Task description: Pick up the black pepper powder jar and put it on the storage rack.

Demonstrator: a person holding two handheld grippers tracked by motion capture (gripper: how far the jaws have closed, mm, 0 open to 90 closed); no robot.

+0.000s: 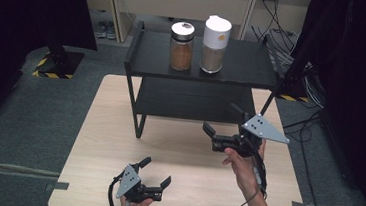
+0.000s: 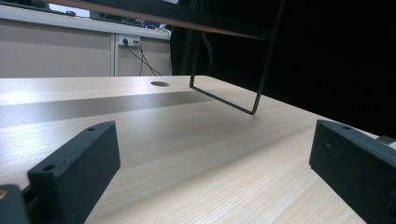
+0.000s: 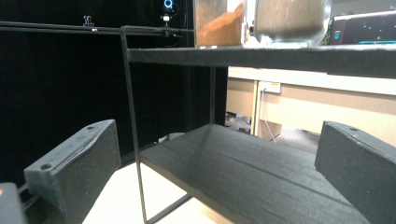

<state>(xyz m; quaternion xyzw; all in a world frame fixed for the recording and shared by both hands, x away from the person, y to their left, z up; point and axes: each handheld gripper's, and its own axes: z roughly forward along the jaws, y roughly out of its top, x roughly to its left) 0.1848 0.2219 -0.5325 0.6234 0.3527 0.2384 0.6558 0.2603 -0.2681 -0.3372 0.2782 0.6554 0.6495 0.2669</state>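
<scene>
On the top shelf of the black two-tier rack (image 1: pixel 244 63), toward 12 o'clock on the light wooden table (image 1: pixel 102 141), two jars are standing side by side: a glass jar with a silver lid (image 1: pixel 181 46) holding orange-brown powder, and just to its right a jar with a tall white cap (image 1: pixel 214 44) holding a duller brown powder. They are sitting close together but not touching. The lower shelf of the rack is lying bare.

At about 4 o'clock from the table's middle, the right claw (image 1: pixel 226 122) is hovering in front of the rack's lower shelf, its jaws spreading wide and gripping nothing; the person's right hand (image 1: pixel 242 164) is holding it from below. In the right gripper view both jaws are framing the lower shelf (image 3: pixel 261 177), with the jars' bases showing above on the upper shelf's edge.

At about 6 o'clock, near the table's front edge, the left claw (image 1: pixel 156 172) is resting low over the wood, jaws also wide apart and holding nothing. In the left gripper view the rack's thin leg (image 2: pixel 224 100) is standing well ahead on the table top.
</scene>
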